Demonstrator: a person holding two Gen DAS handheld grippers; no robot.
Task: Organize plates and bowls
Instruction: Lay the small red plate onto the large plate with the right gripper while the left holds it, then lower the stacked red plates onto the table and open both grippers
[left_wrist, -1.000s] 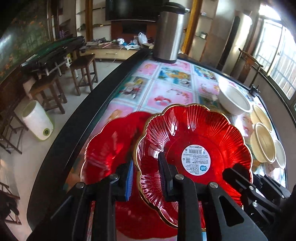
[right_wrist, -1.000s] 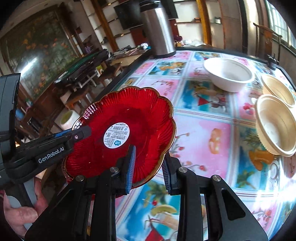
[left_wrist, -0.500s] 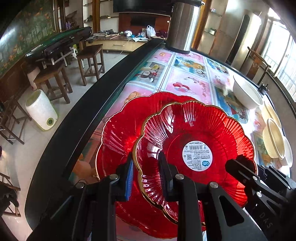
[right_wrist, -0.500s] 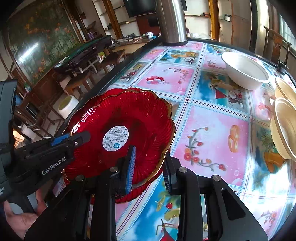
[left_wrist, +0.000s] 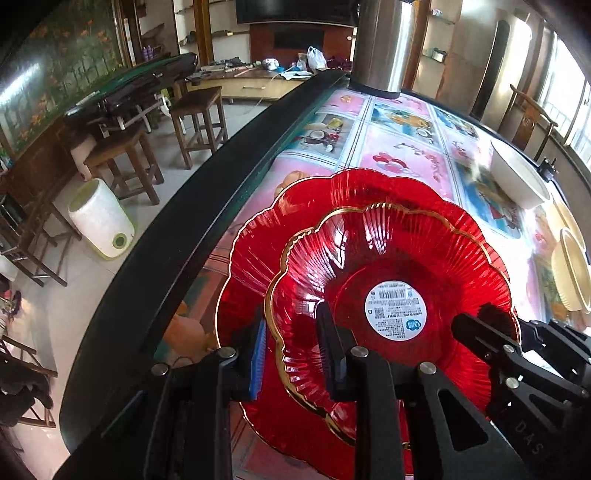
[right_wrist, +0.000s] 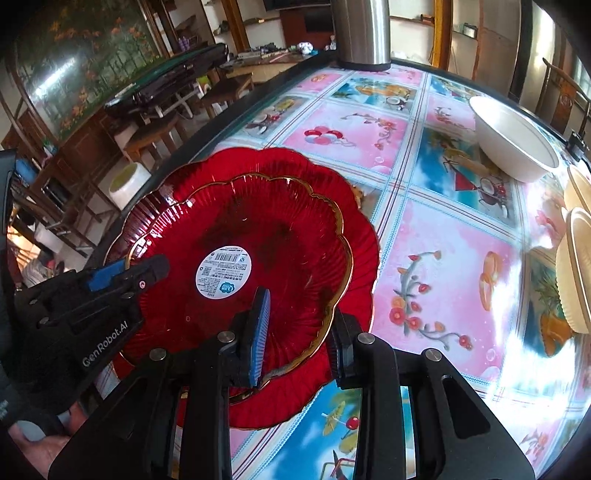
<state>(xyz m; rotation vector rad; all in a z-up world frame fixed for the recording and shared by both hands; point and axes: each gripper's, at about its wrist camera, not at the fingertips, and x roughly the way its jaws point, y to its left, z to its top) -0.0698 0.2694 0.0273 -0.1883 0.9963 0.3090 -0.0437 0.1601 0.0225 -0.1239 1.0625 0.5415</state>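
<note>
Nearly flat — upper red plate (left_wrist: 399, 266), label up, over lower plate (left_wrist: 258, 258).

**Words You Can Read**

The left gripper (right_wrist: 122, 273) has white letters on its black side that say "GenRobot.AI". The right gripper (left_wrist: 476, 325) shows the letters "DAS". The red plate (right_wrist: 258, 236) has a round white sticker (right_wrist: 224, 272) with a barcode; its small print is too tiny to read.

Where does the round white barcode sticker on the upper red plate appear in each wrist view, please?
Left wrist: sticker sits lower right of centre, between the two grippers' fingers.
Right wrist: sticker sits left of centre, above the near fingers.
Shared landmark: the steel flask at the table's far end.
</note>
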